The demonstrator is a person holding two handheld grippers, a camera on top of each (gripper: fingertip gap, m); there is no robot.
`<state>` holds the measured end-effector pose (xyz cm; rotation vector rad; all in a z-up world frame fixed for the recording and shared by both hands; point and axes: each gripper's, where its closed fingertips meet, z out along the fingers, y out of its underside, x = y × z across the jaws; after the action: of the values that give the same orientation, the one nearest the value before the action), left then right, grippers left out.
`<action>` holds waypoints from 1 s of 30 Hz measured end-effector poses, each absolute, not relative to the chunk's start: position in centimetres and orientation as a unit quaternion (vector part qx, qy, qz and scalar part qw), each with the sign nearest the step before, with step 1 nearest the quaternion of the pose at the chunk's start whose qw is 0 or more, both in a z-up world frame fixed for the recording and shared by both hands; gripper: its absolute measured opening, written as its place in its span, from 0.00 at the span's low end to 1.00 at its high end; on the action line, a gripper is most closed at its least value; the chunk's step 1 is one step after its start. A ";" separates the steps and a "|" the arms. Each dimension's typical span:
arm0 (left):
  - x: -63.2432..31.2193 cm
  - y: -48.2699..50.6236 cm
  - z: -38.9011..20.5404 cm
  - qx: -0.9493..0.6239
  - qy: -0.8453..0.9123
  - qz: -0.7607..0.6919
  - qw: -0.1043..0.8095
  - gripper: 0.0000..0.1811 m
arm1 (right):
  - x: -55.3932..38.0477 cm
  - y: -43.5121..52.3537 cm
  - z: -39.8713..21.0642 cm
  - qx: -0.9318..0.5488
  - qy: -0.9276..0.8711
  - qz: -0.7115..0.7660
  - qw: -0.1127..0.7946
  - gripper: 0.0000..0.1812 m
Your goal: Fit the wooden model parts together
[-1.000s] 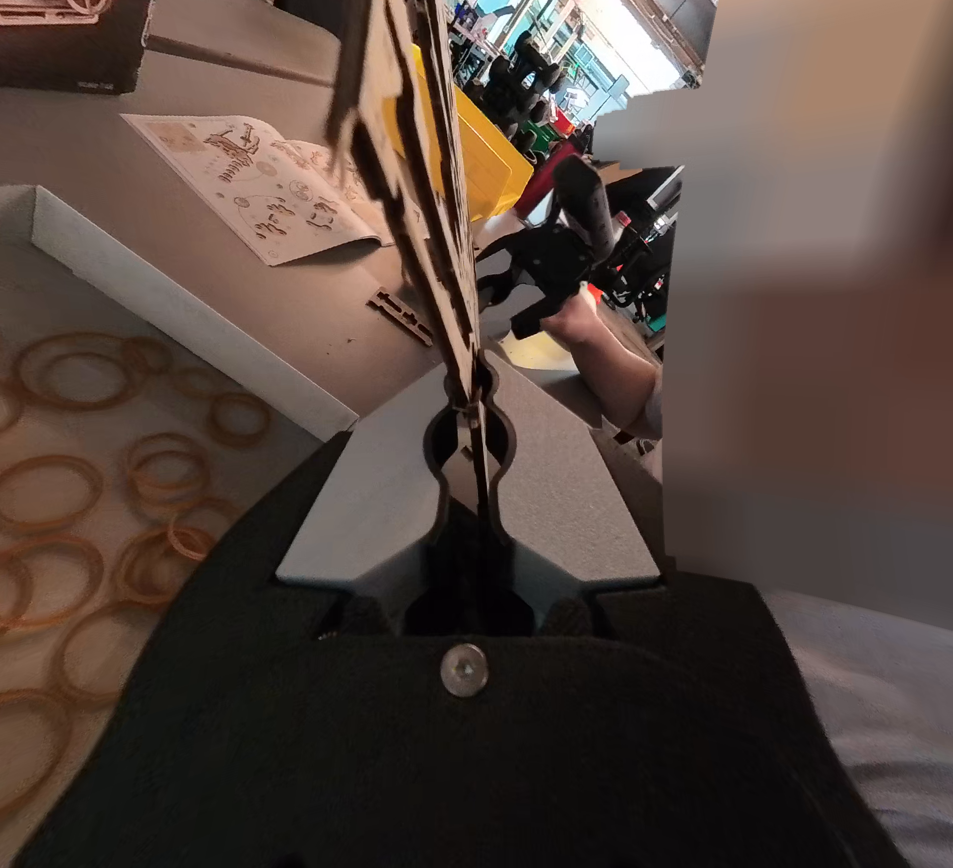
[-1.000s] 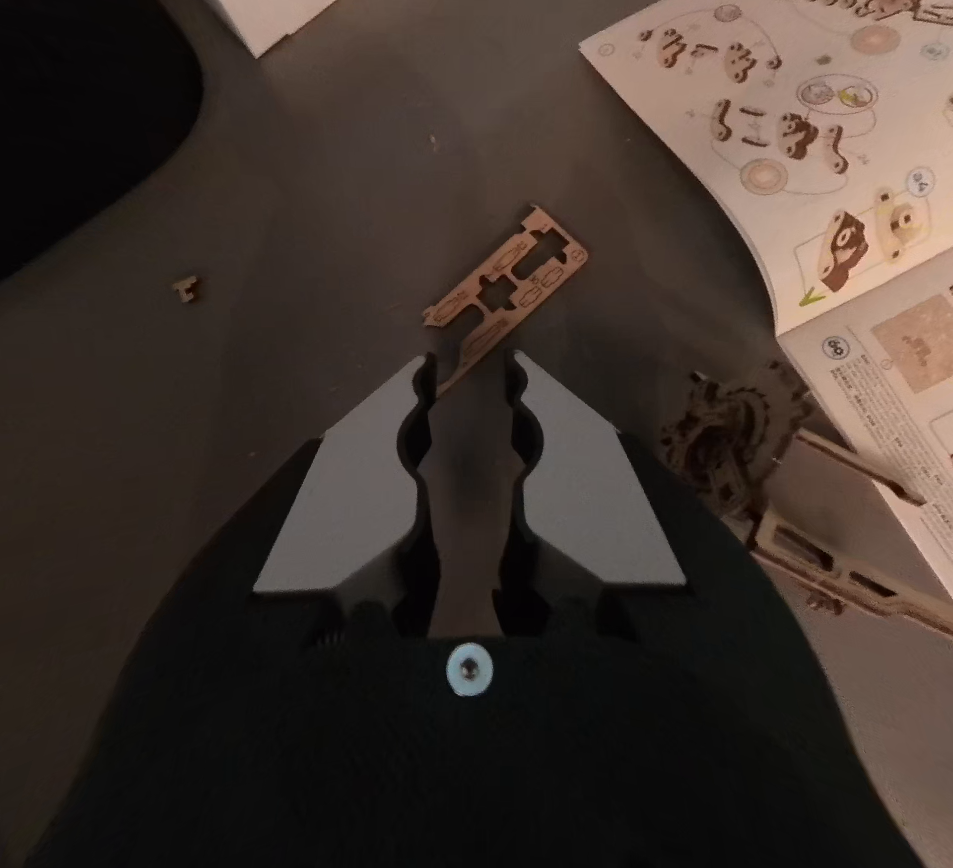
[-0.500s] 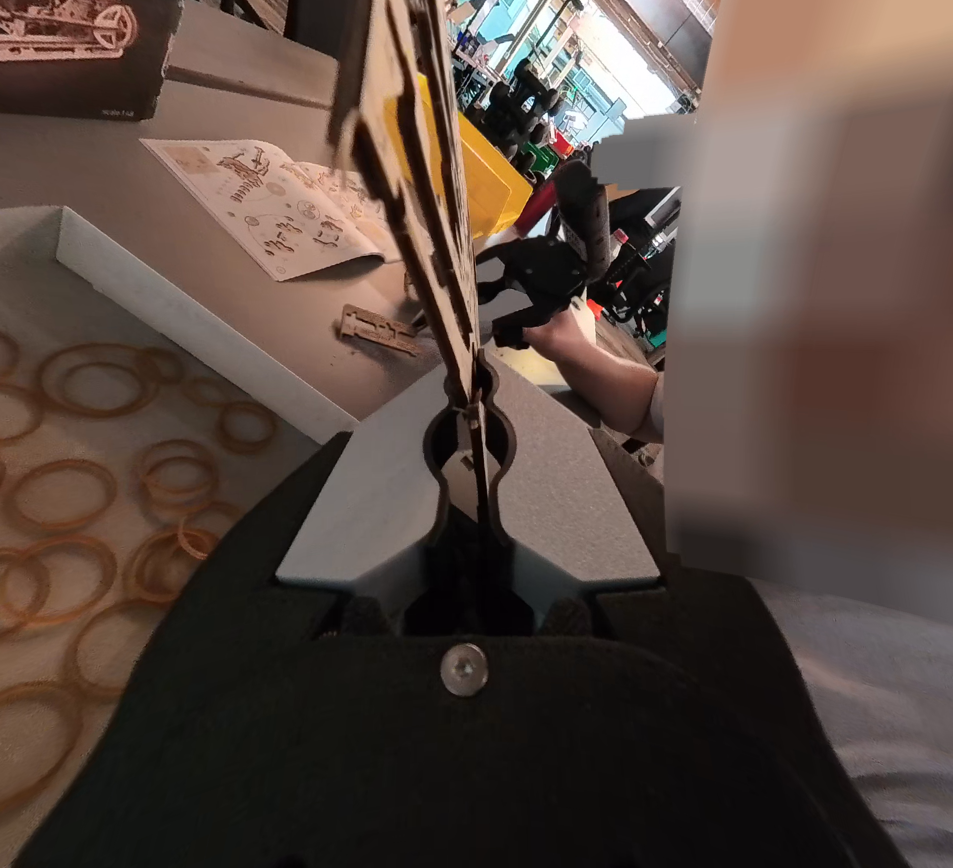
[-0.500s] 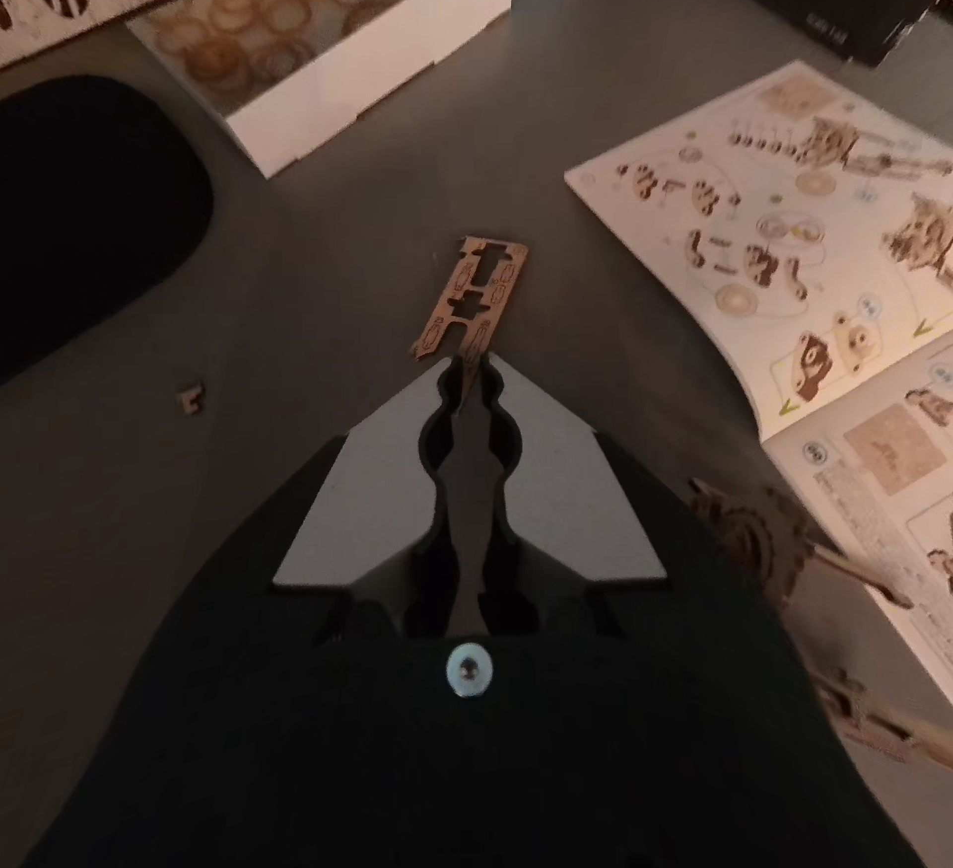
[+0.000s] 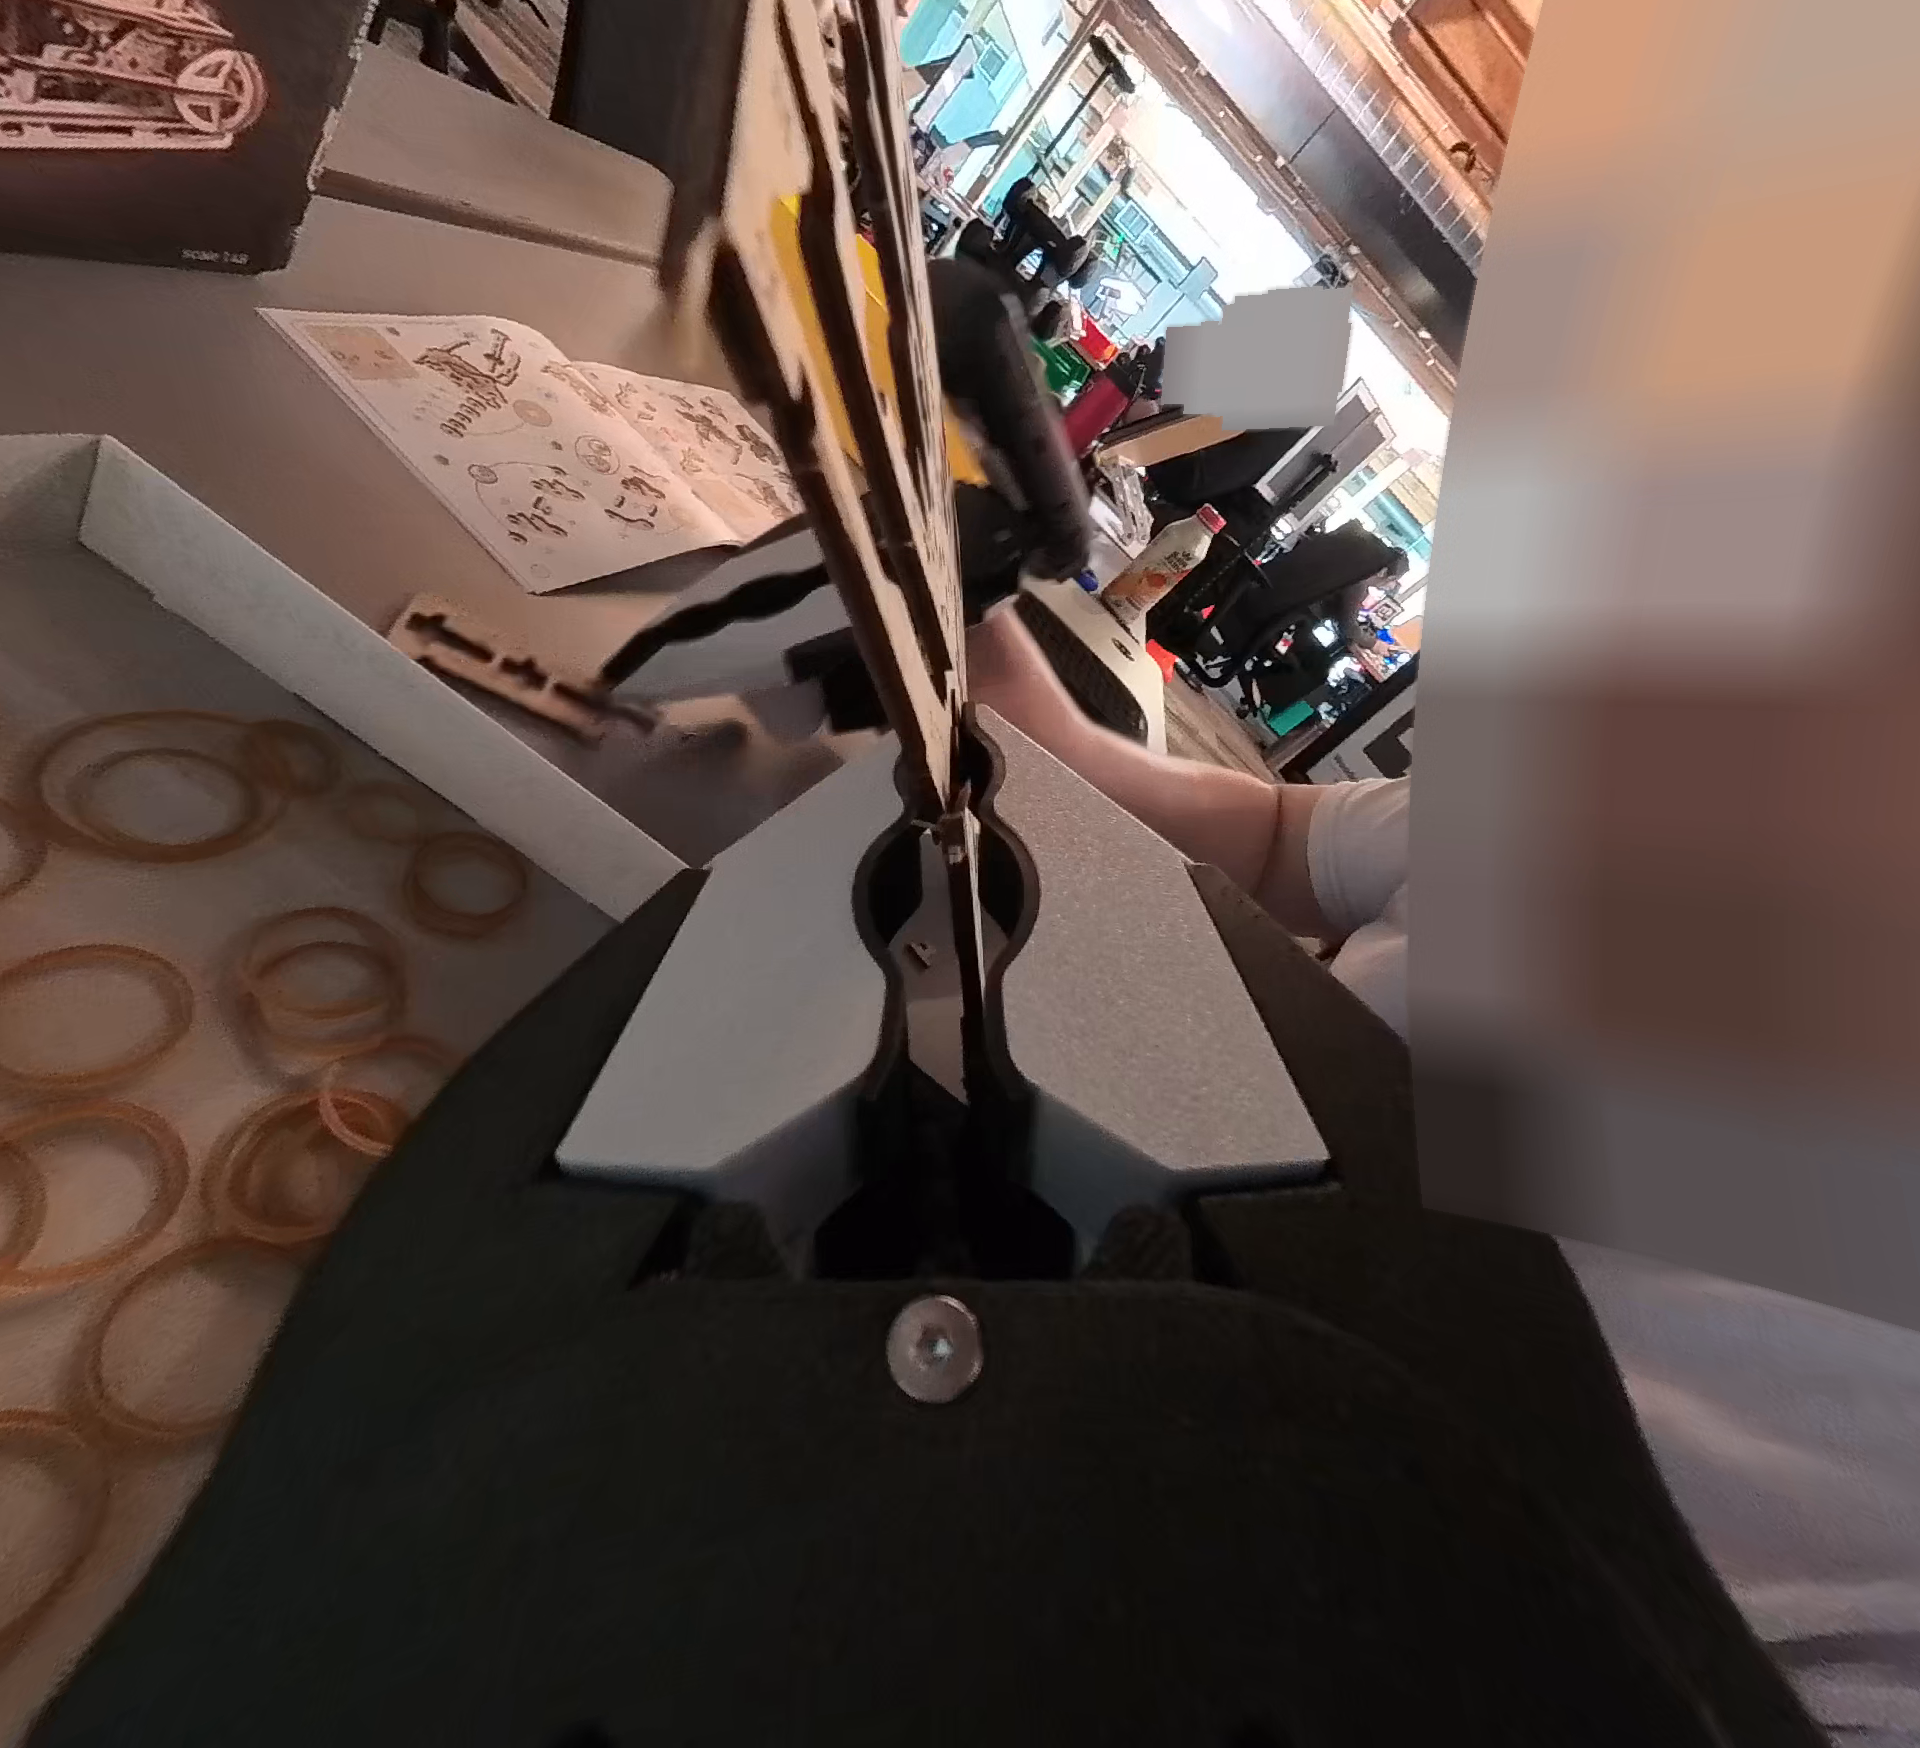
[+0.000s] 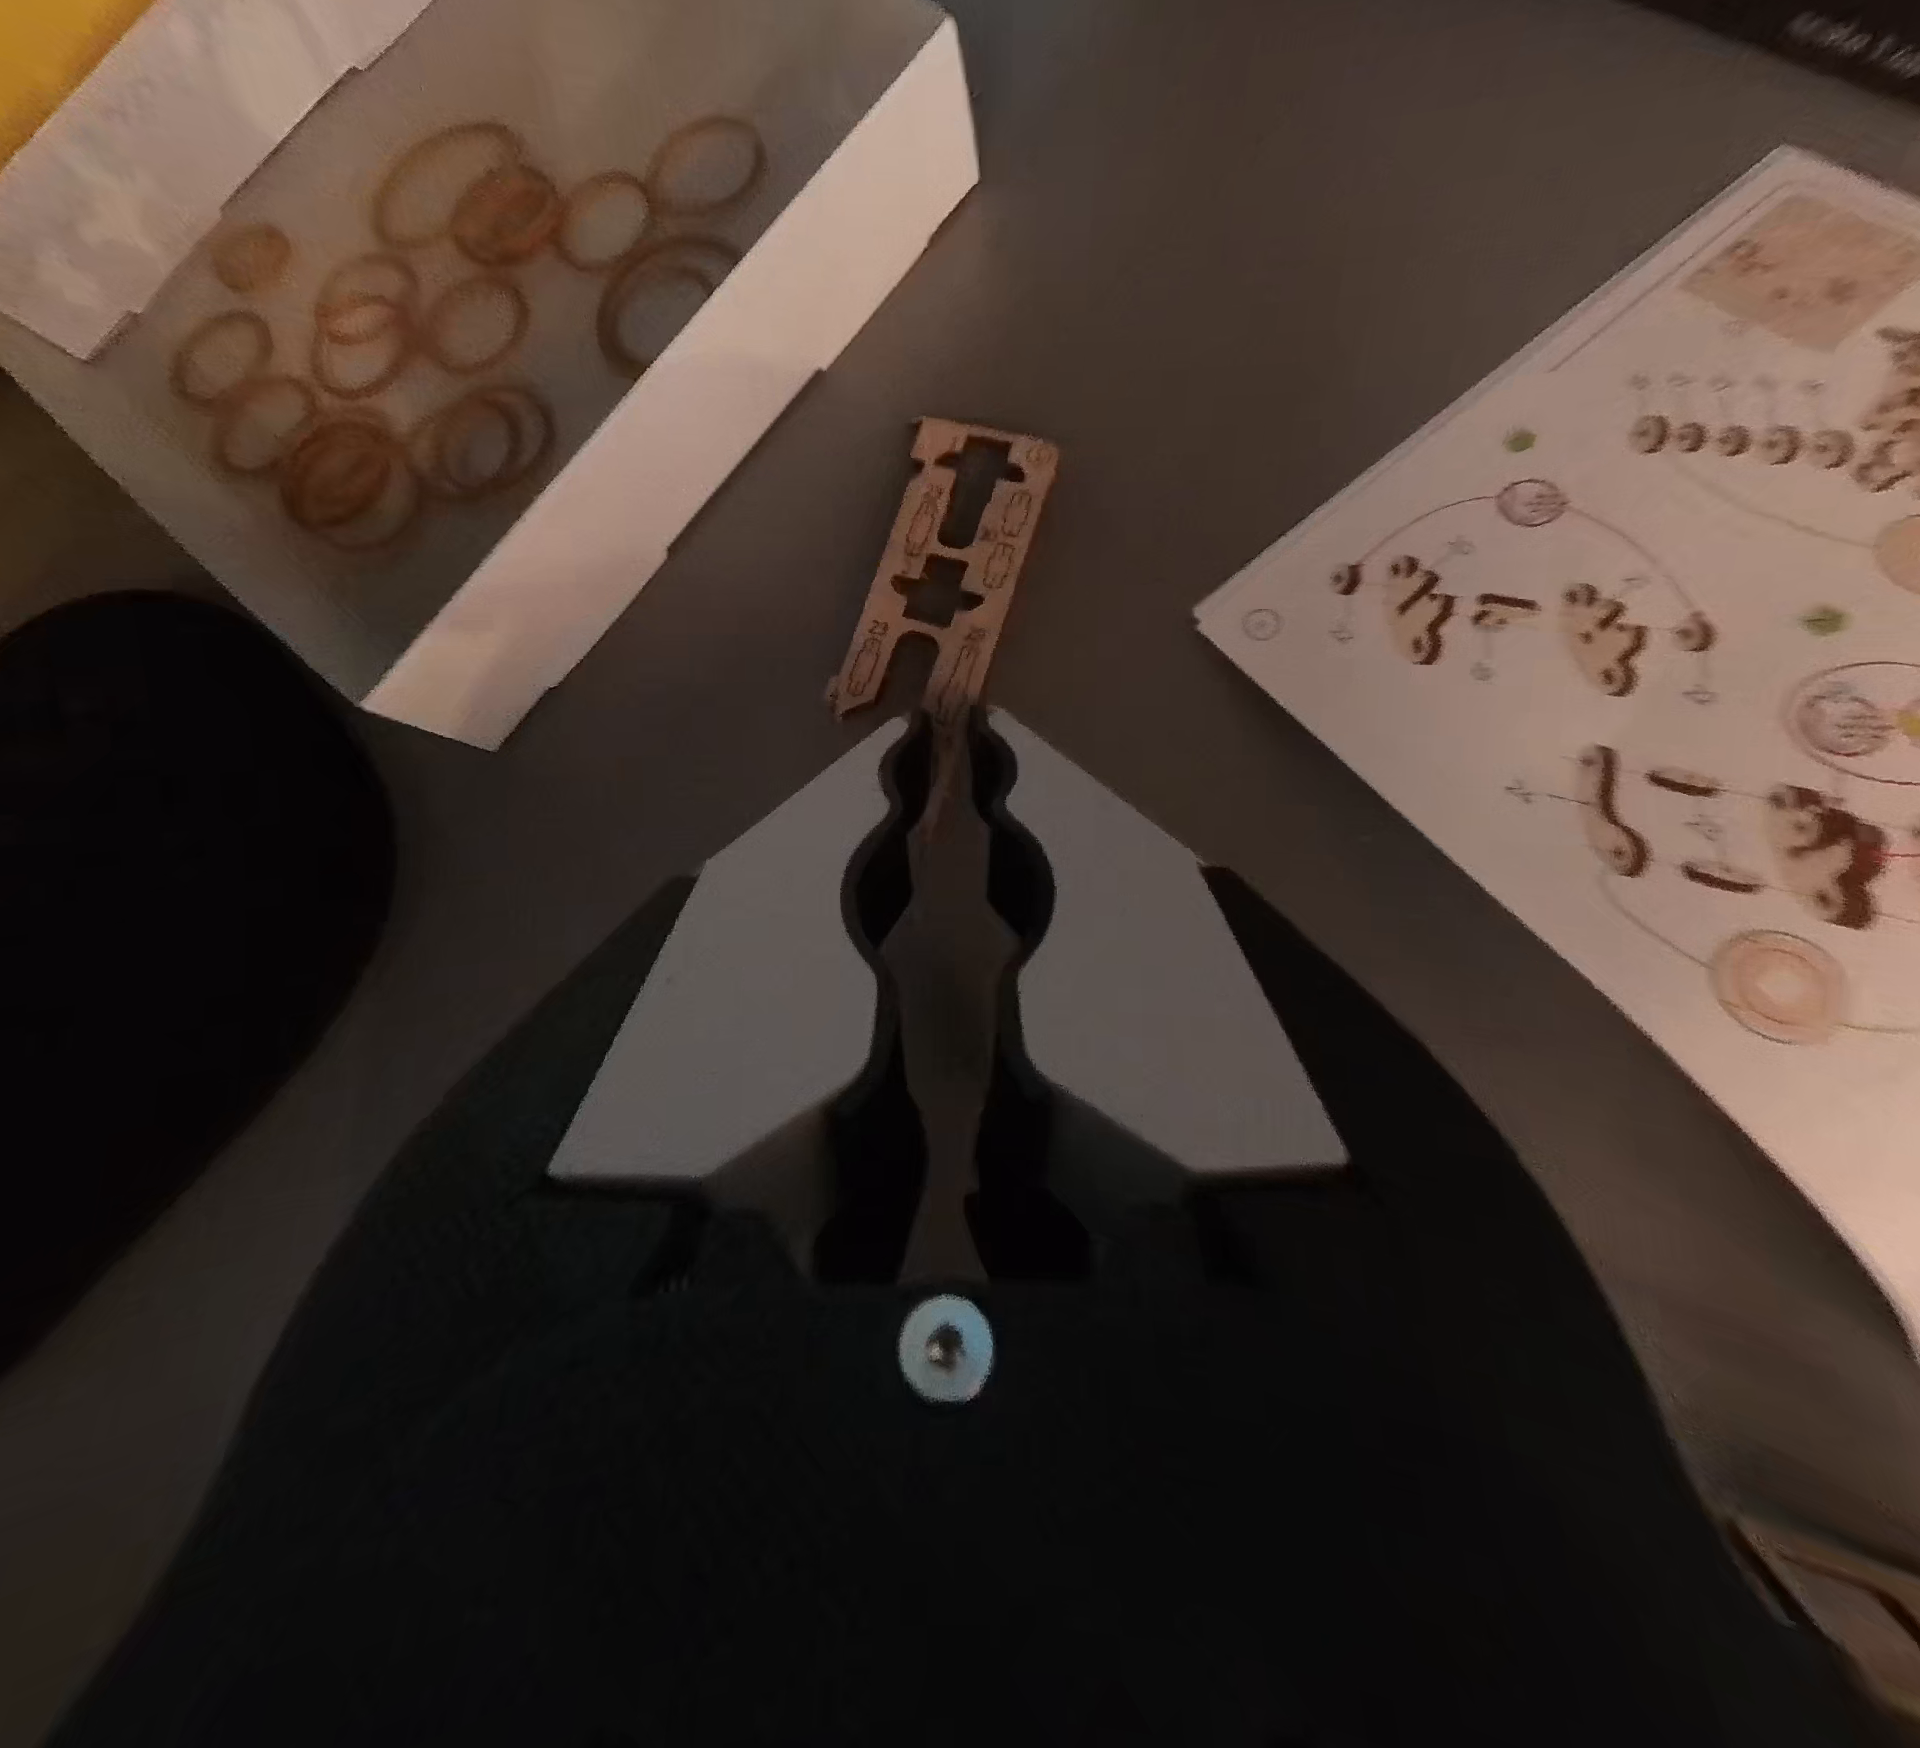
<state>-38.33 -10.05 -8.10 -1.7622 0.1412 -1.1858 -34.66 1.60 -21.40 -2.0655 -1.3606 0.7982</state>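
My left gripper is shut on the lower edge of a large wooden parts sheet, which stands upright and is seen edge-on. My right gripper is shut on one end of a small flat wooden strip with cut-outs and holds it above the grey table. In the left wrist view the same strip sticks out from the right gripper, just left of the big sheet and near the white box.
A white box with several rubber bands sits at the left; it also shows in the left wrist view. An open instruction booklet lies at the right. A dark kit box stands behind. A person's forearm is near. The grippers' ends are close to 20 centimeters from one another.
My right gripper closed on the small wooden strip, lifted it off the table and carried it toward the white box and the big sheet. The left gripper kept its hold.
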 end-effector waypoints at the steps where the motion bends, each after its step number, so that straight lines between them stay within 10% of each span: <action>1: -38.3 -10.1 -8.1 -0.723 0.059 -0.489 0.485 0.01 | -34.9 1.3 -21.4 -0.761 -0.503 0.307 0.270 0.04; 19: -38.3 -9.6 -7.1 -0.734 0.081 -0.437 0.514 0.01 | -26.4 -1.0 -13.9 -0.499 -0.614 0.332 0.513 0.27; 30: -37.9 -5.8 0.1 -0.753 0.088 -0.305 0.577 0.01 | -25.1 -2.7 -16.1 -0.455 -0.667 0.329 0.489 0.27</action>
<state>-37.90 -5.75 0.07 -1.7620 0.2049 -0.7135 -25.07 -2.71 -16.08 -1.1062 -1.6218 0.7995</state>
